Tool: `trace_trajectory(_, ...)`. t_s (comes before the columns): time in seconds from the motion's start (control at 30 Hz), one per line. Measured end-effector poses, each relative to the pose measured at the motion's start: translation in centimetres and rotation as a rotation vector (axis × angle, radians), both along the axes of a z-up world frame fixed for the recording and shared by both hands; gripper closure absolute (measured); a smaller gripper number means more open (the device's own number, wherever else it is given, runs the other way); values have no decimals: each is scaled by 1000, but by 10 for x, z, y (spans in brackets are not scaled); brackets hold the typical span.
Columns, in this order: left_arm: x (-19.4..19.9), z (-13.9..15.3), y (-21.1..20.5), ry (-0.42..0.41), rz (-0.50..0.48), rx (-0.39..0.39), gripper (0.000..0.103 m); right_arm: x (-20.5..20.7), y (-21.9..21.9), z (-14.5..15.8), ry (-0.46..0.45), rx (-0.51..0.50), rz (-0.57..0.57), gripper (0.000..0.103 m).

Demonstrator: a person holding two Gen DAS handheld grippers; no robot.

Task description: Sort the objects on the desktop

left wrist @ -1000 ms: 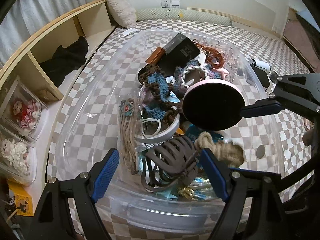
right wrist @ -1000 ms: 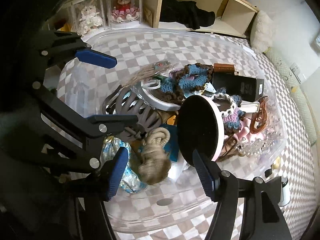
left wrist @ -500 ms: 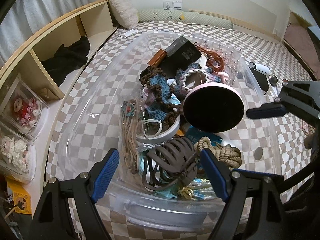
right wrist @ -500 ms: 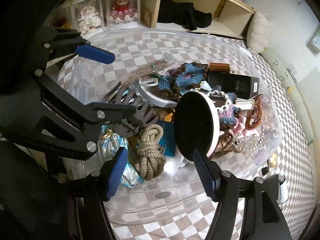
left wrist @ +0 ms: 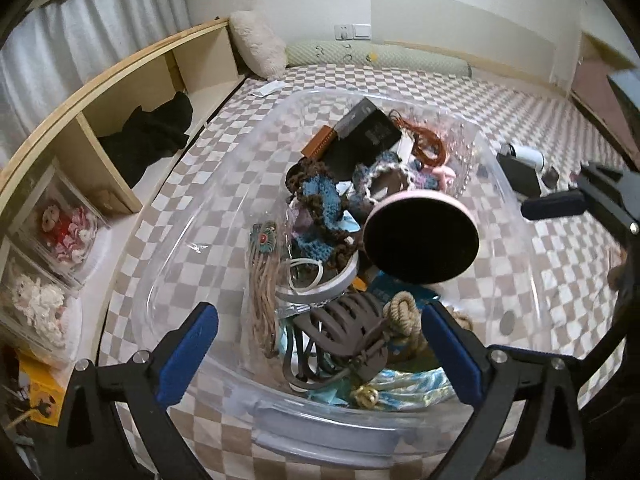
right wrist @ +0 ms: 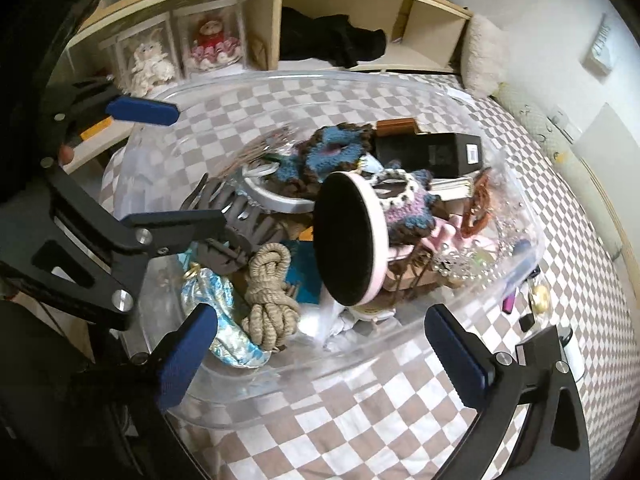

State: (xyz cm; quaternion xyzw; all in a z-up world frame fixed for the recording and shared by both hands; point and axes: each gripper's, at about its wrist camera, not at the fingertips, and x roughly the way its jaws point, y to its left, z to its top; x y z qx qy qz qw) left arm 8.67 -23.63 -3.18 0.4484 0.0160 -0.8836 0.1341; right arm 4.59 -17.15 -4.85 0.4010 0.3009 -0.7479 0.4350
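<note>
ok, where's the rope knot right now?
The rope knot lies in the clear bin near its front wall, beside the brown hair claw and below the round black-faced mirror.

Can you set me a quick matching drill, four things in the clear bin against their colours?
Things:
1. claw hair clip
2. knotted rope
3. round mirror's rim
4. rectangular box

Colours:
a. pink
b. black
c. grey-brown
d. beige

Pairs: 1-c, 2-d, 3-a, 4-b. All four lie in the clear plastic bin.
</note>
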Motion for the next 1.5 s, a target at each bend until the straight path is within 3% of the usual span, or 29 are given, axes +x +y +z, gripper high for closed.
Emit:
trace_trajectory(0.27,3,9,4,35,43,-43,0,-11,24,3,1,-96,-83,0)
trace_trajectory(0.57,10,34,23,145,78,-117,0,-19,63,19,3,-253,-176,0)
trace_trajectory(0.73,13,46,36,191,73,-96,0,-19,88,33,28,-325,-212,0)
trace_trajectory(0.87,16,55,50,225,89,-128,0,-22,113,42,37,-393,-265,0)
trace_trajectory(1.17,14,59,66,258,72,-48,0,-20,146,53,156,-429,-365,0)
trace_trajectory(1.5,8,50,76,262,74,-114,0,-19,165,58,183,-457,-395,0)
